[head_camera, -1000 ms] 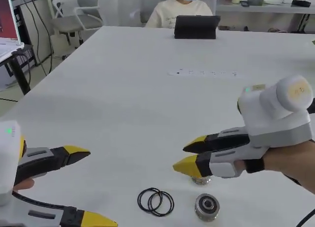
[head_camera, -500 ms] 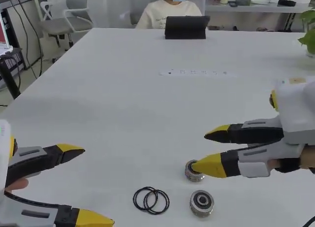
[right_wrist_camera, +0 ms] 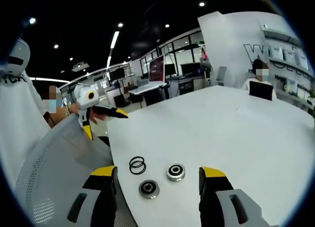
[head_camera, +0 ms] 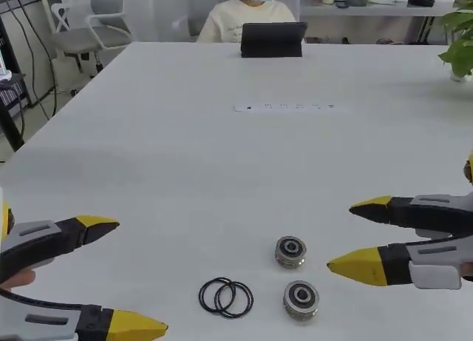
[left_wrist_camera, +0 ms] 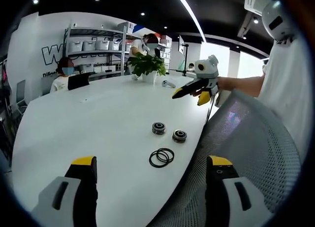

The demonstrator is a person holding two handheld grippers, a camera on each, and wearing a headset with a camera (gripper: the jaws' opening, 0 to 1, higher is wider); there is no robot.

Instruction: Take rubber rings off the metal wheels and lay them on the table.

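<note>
head view: right gripper (head_camera: pixel 344 236) now hangs off to the right of the far wheel (head_camera: pixel 290 251), jaws wide apart with nothing between them. a second ago it was down over that wheel with its jaws nearly closed, then it slid out rightward. the far wheel is left standing on the table (head_camera: pixel 222 149), a little apart from the near wheel (head_camera: pixel 301 298). rubber rings (head_camera: pixel 226 296) lie flat in an overlapping cluster just left of the near wheel, in the same place relative to the wheels as before. left gripper (head_camera: pixel 139 275) hovers at lower left, jaws wide and empty, barely shifted. left gripper view: rings nearest, both wheels beyond them. reading: the pull on the far wheel looks finished and let go. whether either wheel still carries a ring is too small to tell, so the next move wants a closer check first.
</note>
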